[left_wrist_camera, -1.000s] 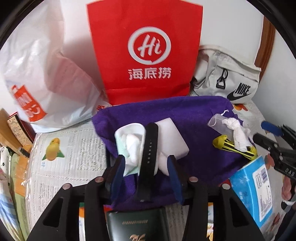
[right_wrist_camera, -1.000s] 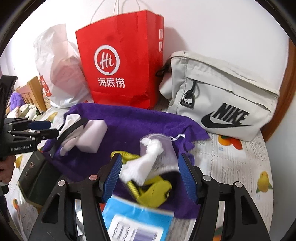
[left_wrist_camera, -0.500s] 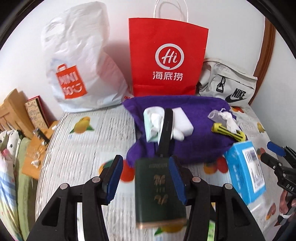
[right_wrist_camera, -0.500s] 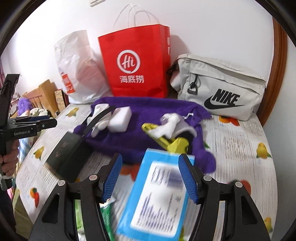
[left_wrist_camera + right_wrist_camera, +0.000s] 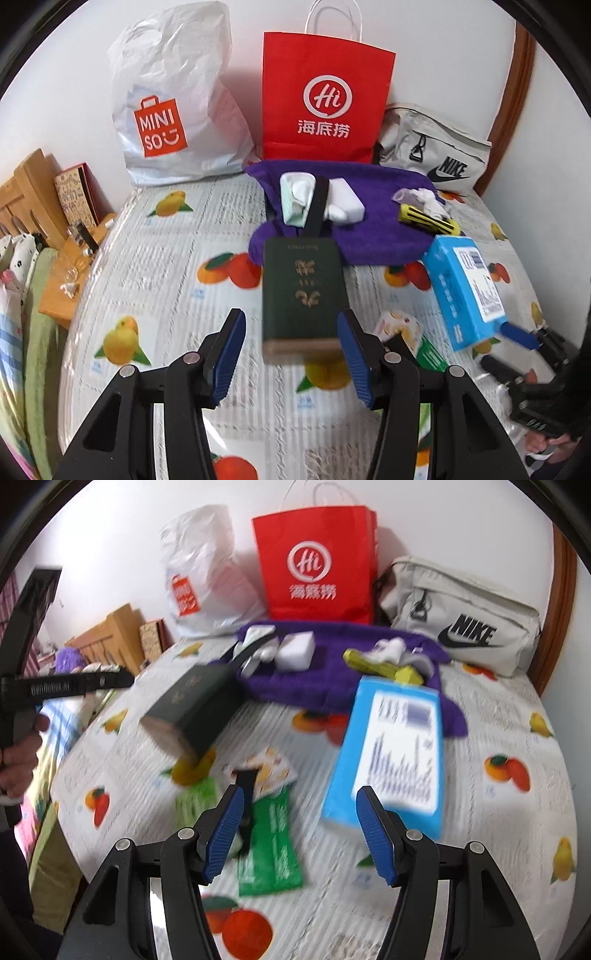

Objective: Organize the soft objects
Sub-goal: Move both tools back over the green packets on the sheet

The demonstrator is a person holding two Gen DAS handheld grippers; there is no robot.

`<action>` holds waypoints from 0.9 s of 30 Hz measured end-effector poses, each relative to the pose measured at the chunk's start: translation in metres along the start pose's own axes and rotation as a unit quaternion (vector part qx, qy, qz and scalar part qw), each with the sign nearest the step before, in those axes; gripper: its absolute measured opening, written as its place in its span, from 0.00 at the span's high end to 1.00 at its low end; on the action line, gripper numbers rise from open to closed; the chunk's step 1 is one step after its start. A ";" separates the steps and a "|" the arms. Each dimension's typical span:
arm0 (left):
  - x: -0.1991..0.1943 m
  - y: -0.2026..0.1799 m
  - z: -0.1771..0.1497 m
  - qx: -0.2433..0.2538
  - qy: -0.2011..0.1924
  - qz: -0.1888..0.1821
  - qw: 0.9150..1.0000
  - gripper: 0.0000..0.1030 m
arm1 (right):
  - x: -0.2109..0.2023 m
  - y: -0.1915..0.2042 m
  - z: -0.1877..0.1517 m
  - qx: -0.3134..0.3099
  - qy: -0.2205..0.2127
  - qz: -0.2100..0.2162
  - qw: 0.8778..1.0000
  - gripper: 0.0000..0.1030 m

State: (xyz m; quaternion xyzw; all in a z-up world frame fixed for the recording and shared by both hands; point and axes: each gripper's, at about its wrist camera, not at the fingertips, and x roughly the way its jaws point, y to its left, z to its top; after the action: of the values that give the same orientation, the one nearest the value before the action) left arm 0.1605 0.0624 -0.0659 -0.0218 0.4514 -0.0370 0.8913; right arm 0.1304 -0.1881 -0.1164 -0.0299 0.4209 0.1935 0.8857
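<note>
- My left gripper (image 5: 291, 334) hangs over the fruit-print tablecloth (image 5: 155, 280); its blue pads have just been spreading, they stand apart, and nothing is clamped between them.
- The dark green hardcover book (image 5: 301, 291) lies on the cloth just ahead of those pads, its near end showing between them, but the pads do not press on it.
- My right gripper (image 5: 299, 821) also has its blue pads apart and grips nothing; a green printed packet (image 5: 271, 849) lies on the cloth below the gap.
- The purple fleece towel (image 5: 373, 236) lies spread at the back of the table, in front of the red paper shopping bag (image 5: 325, 99).
- On the towel sit a pale green and white folded cloth (image 5: 291, 201), a white foam block (image 5: 347, 203) and a black strap (image 5: 316, 210) that runs from them down to the book.
- Farther right on the towel are a yellow and black ribbed tool (image 5: 428, 219) and a crumpled white rag (image 5: 424, 195) touching it.
- A light blue cardboard box (image 5: 395, 753) rests at the towel's near edge, just ahead of my right pads.
- A white plastic store bag (image 5: 173, 107) and a grey zipped waist bag (image 5: 461, 616) stand either side of the red bag against the wall.
</note>
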 end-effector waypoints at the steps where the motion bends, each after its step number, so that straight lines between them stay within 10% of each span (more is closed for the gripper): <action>1: -0.001 -0.001 -0.004 0.003 0.001 -0.002 1.000 0.46 | 0.002 0.001 -0.007 -0.001 0.004 0.000 1.000 0.39; 21: 0.005 0.008 -0.061 -0.007 0.029 -0.011 0.999 0.46 | 0.054 0.039 -0.056 -0.105 0.036 -0.012 0.994 0.25; 24: 0.008 0.006 -0.063 -0.003 0.033 -0.015 0.999 0.46 | 0.054 0.040 -0.054 -0.101 0.028 -0.008 0.994 0.55; 27: 0.009 0.003 -0.065 0.002 0.034 -0.017 0.999 0.46 | 0.048 0.038 -0.052 -0.093 0.031 -0.011 0.995 0.64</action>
State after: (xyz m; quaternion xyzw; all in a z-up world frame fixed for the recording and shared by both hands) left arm 0.1137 0.0644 -0.1113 -0.0270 0.4806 -0.0539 0.8749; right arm 0.1055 -0.1487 -0.1824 -0.1224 0.4279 0.2209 0.8678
